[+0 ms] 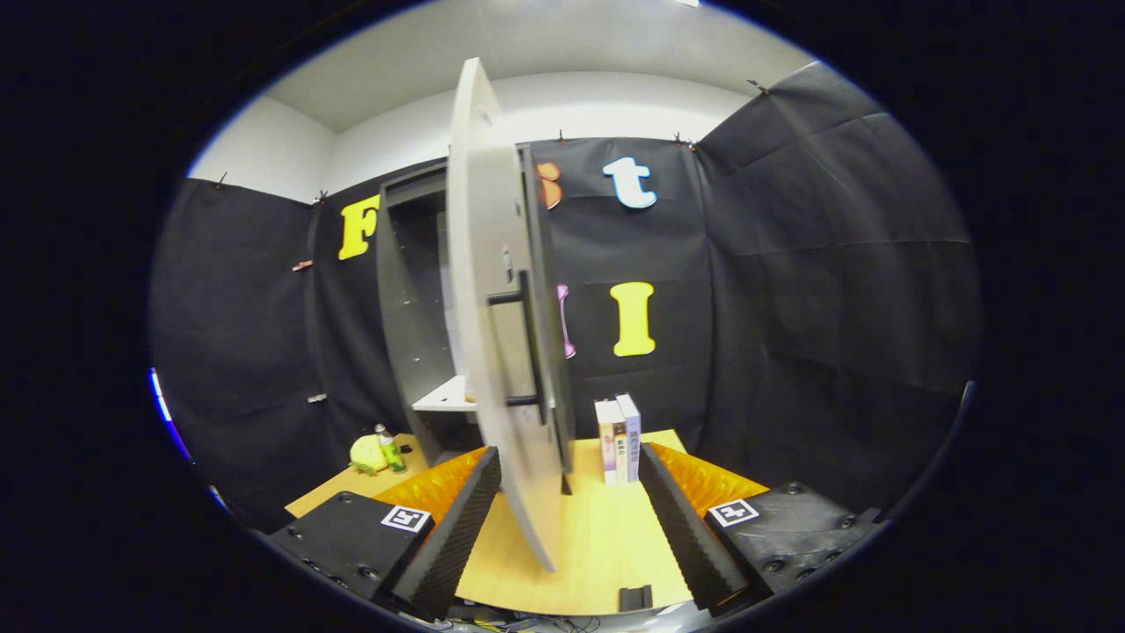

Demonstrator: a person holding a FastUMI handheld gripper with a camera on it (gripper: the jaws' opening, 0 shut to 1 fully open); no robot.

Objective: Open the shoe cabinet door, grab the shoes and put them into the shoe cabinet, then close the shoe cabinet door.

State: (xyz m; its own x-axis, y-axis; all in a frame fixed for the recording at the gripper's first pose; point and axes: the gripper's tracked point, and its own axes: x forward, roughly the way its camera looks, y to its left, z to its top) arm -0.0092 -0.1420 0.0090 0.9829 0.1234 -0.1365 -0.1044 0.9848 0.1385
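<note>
Fingers (569, 514) stand spread, gripping nothing, the swung-open cabinet door (492, 290) edge-on between them. Door looks stiff and light; its bar handle (527, 338) seems the best hold. Cabinet (413, 290) stands behind on the worktop (606, 545).

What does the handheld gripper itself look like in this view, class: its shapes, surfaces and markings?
The gripper shows two wedge-shaped fingers whose inner faces are ribbed in fine ridges. Each finger is fixed to a dark block with round screw heads, and each block carries a square black-and-white marker tag. A few thin cables trail under the blocks.
</note>
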